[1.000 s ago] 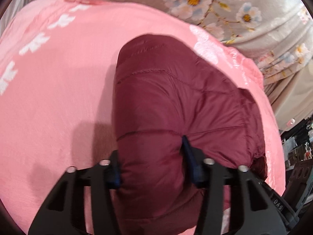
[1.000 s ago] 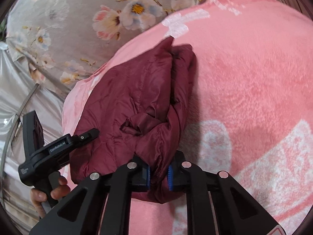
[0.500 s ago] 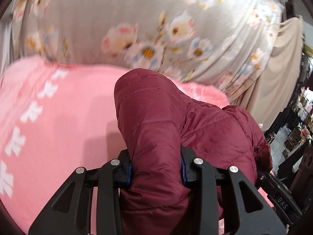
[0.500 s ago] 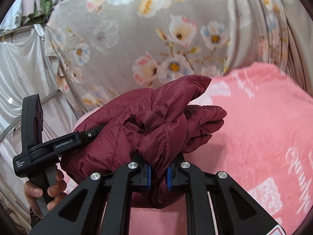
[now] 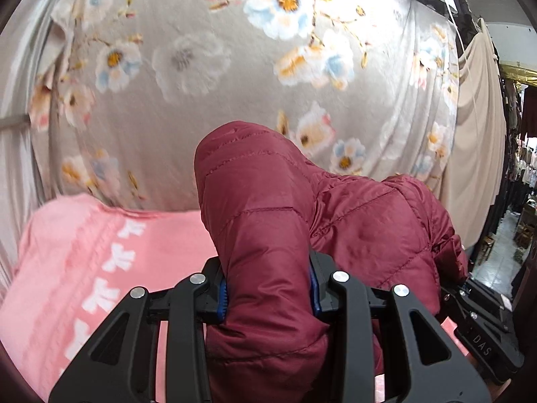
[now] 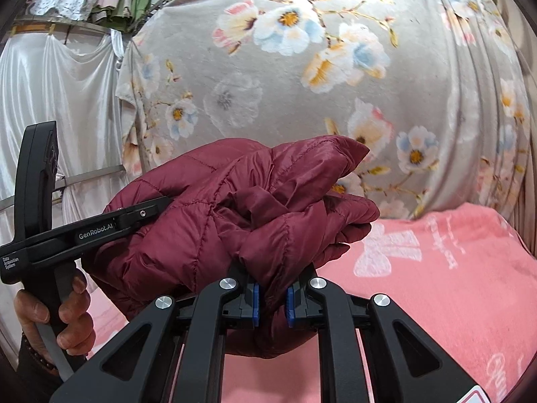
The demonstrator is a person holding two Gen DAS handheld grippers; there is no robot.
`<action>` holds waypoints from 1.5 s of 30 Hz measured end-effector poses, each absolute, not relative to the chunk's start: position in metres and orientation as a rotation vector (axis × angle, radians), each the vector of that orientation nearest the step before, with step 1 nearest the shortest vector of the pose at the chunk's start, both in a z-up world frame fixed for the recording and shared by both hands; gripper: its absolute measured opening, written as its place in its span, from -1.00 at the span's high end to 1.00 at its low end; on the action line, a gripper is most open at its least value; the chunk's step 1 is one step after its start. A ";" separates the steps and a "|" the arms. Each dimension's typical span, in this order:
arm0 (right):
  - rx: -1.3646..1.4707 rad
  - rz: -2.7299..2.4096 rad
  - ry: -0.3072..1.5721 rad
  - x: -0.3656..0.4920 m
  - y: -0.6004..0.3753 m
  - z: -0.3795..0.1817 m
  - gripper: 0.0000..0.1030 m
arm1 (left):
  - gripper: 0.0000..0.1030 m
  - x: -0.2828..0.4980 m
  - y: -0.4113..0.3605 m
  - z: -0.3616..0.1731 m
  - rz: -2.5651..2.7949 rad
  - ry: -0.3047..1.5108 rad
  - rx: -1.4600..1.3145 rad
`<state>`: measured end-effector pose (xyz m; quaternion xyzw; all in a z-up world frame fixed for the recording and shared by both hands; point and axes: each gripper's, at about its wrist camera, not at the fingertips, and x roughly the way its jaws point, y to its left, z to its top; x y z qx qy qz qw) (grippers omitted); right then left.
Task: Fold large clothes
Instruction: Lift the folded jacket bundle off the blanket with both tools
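Both tools clamp a bunched maroon puffer jacket (image 5: 268, 228), left tool (image 5: 268, 294), right tool (image 6: 272, 294), held above the pink blanket (image 6: 436, 285) at six o'clock. No neat fold yet; folding remains.

Bright, even light — fisheye-bent edges, slight blur.
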<state>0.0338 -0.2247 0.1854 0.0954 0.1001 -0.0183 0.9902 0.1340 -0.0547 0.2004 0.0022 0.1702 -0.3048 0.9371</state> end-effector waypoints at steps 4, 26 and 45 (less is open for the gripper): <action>0.166 -0.014 0.173 0.058 -0.208 0.195 0.76 | 0.36 0.152 -0.032 0.211 -0.608 0.291 -0.006; 0.043 0.051 0.134 0.173 -0.154 0.161 0.76 | 0.35 0.239 0.029 0.176 -0.542 0.127 0.021; 0.070 0.023 0.439 0.264 -0.171 0.016 0.76 | 0.35 0.339 0.002 0.025 -0.533 0.346 0.050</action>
